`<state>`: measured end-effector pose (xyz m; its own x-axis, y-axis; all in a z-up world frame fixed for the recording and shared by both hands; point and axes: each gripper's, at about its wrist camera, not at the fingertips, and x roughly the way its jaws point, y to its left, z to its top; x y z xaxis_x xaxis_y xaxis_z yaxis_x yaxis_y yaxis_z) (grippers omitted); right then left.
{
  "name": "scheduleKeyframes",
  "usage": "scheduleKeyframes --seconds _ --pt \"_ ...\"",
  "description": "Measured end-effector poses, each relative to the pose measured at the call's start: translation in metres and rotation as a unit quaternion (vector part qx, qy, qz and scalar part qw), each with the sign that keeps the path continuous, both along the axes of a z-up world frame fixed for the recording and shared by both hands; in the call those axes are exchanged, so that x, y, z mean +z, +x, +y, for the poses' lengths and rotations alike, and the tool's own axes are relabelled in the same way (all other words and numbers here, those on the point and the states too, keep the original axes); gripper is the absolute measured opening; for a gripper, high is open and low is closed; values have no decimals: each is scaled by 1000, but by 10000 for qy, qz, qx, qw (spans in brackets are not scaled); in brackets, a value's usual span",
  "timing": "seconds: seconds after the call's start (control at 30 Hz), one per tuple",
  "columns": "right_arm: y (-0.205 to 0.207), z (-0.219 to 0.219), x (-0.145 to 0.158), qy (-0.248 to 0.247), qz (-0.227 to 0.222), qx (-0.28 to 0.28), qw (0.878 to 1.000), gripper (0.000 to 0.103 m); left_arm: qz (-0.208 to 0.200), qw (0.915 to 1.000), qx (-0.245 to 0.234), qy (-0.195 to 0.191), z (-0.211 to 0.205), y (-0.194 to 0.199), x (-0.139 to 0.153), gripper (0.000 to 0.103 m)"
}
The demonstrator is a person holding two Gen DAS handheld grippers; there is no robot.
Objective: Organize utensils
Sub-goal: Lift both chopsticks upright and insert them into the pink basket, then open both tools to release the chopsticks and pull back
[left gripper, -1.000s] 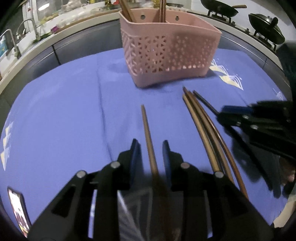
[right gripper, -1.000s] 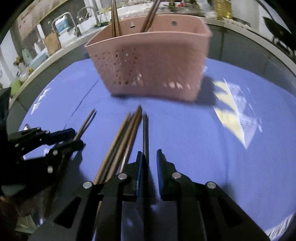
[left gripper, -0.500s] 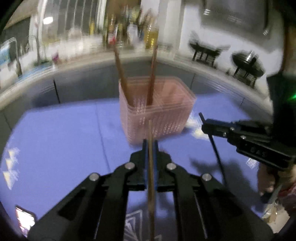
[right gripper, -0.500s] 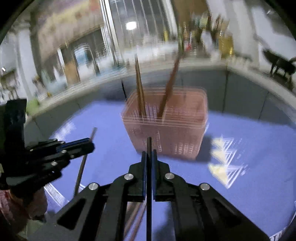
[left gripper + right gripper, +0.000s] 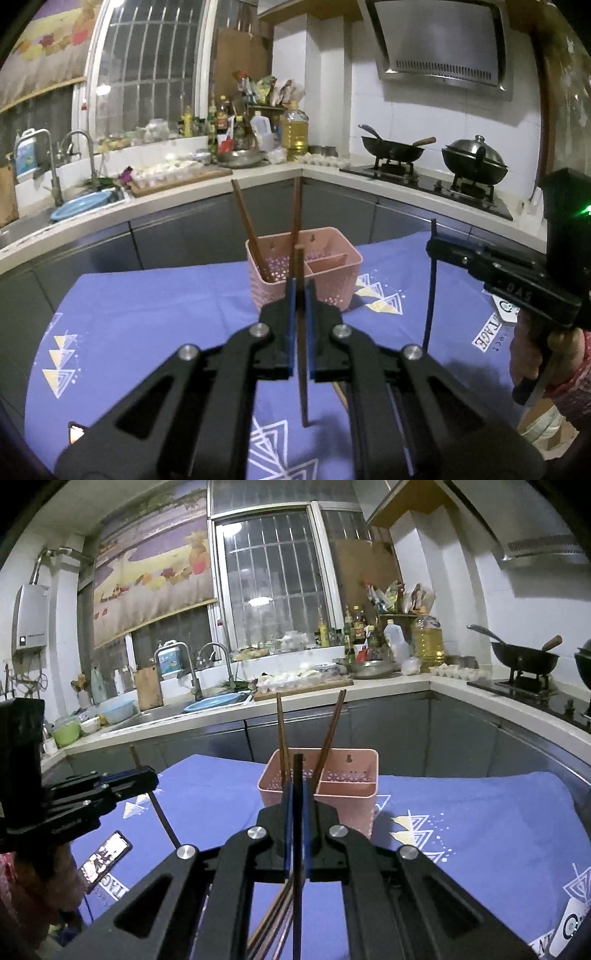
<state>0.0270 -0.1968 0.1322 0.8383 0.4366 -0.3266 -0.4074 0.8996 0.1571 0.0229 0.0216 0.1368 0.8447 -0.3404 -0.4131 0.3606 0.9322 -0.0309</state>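
A brown chopstick (image 5: 302, 354) is clamped upright between the closed fingers of the left gripper (image 5: 300, 295), its lower end hanging above the purple cloth (image 5: 166, 306). A black chopstick (image 5: 297, 849) is pinched in the same way by the right gripper (image 5: 296, 794), with loose brown chopsticks (image 5: 275, 919) lying on the cloth beneath. Farther off, a pink basket (image 5: 325, 280) is seen on the cloth, two chopsticks (image 5: 247, 229) leaning inside its left compartment. Behind it runs the kitchen counter (image 5: 258, 175).

Pink perforated basket (image 5: 303, 275) is sitting on blue tablecloth (image 5: 166, 306) showing white-and-yellow triangle motifs; brown chopsticks (image 5: 282, 734) inside
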Motion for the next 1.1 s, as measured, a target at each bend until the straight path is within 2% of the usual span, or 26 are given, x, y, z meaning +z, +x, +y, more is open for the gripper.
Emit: scheduleKeyframes --seconds 0.13,0.27,0.37,0.43,0.53,0.6,0.8,0.93,1.03,1.1 --pt "13 -1 28 188 -97 107 9997 5 -265 9994 -36 -224 1 12 38 4" --pt "43 2 80 506 -482 115 9975 5 -681 9969 -72 -397 -4 33 88 4" --pt "68 10 112 639 -916 -149 9936 5 -968 9945 -9 -406 -15 56 118 4" --pt "90 15 123 784 -1127 -388 9898 5 -1097 9934 123 -323 -23 73 125 4" --pt "118 21 121 799 -1271 -716 9861 5 -1066 9936 301 -218 -35 105 120 4" --pt "137 27 108 763 -1202 -820 9864 5 -869 9952 393 -201 -40 130 104 4" --pt "196 38 45 601 -64 -693 9958 5 -60 9989 454 -85 -46 177 58 4" --pt "205 44 15 454 374 -531 9969 5 235 9989 408 58 -51 191 33 4" --pt "207 49 4 395 575 -441 9966 6 572 9970 505 89 -51 204 14 5" --pt "213 49 -4 449 961 -301 9939 7 865 9946 570 53 -47 212 4 11"
